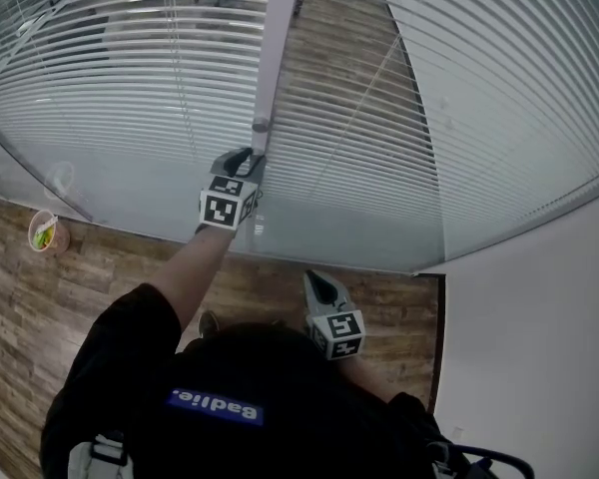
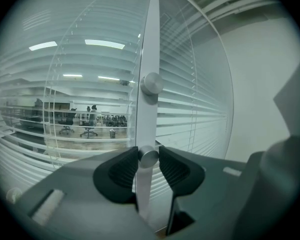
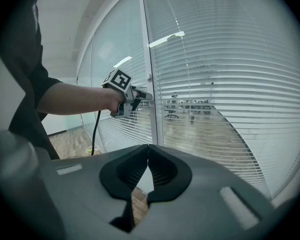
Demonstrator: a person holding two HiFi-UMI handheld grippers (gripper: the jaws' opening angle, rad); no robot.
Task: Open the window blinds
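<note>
White slatted blinds (image 1: 130,68) hang behind glass on both sides of a pale upright frame post (image 1: 276,38). The post (image 2: 150,44) carries two round metal knobs, an upper knob (image 2: 151,83) and a lower knob (image 2: 149,158). My left gripper (image 2: 149,160) is shut on the lower knob, one dark pad pressing each side. In the head view the left gripper (image 1: 252,155) reaches out to the post at arm's length. My right gripper (image 1: 314,279) hangs back near my body. Its jaws (image 3: 148,160) are shut with nothing between them. The slats (image 3: 230,84) stand partly tilted.
A white wall (image 1: 539,347) meets the glass at the right. A small cup with something green in it (image 1: 46,233) stands on the wooden floor at the left. A black cable (image 3: 96,129) hangs from the left gripper. Office chairs show beyond the glass.
</note>
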